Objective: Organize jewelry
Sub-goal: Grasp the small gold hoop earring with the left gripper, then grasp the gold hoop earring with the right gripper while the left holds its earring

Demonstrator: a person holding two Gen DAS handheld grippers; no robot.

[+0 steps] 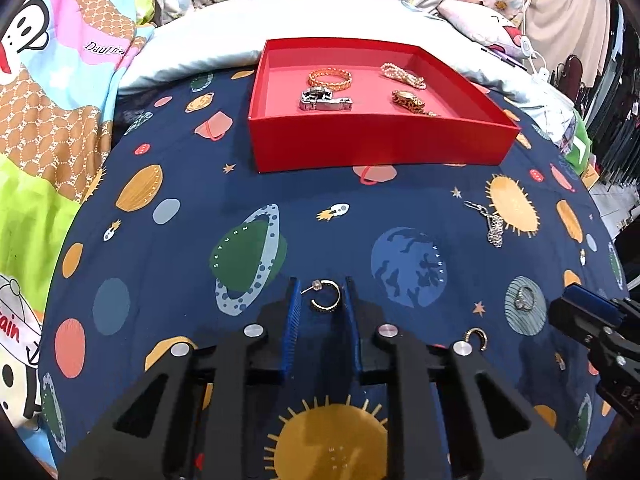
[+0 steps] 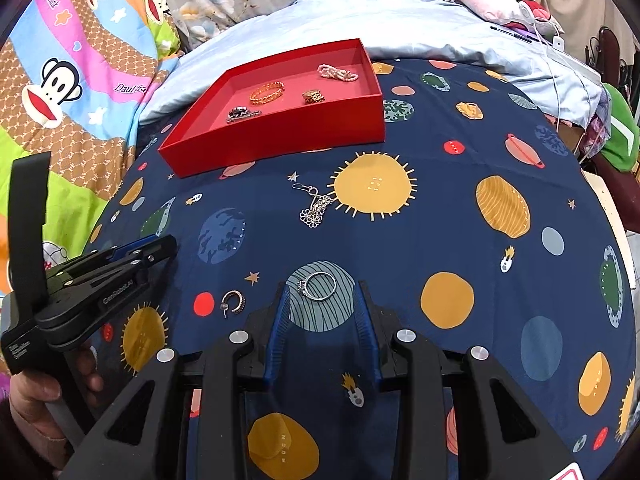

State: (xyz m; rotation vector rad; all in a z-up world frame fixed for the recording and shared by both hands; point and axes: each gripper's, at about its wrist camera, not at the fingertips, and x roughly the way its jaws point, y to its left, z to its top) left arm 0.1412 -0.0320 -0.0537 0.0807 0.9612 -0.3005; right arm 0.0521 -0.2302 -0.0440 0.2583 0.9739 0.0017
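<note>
Left gripper (image 1: 322, 300): held open, its blue pads set either side of a gold hoop earring (image 1: 325, 295) that lies flat on the cloth; nothing is gripped yet.
Right gripper (image 2: 323, 298): spread wide, a silver ring (image 2: 318, 281) framed just past the fingertips on a striped planet print; no contact is seen.
Second hoop earring (image 2: 233, 301): left lying between the two grippers, untouched.
Silver chain (image 2: 314, 205): found farther out, heaped beside the big yellow sun print, well apart from both grippers.
Red tray (image 1: 376, 145): placed at the far end of the space-print bedsheet (image 1: 180, 240); a gold bangle (image 1: 329, 77), a silver watch (image 1: 325, 101), a gold watch (image 1: 408, 100) and a pearl strand (image 1: 402, 75) are already laid inside.
Stage: judged as the pick-up of the loose small pieces, with four still outside the tray.
Risk, left: the thin hoop could be squeezed out sideways or tipped on its post if the pads are closed off-centre.
Risk, right: the ring lies flat, so it may be pushed into the soft sheet rather than caught; fabric could be pinched with it.
Risk, both: the grippers are close together, so a knock against the middle earring is possible.
</note>
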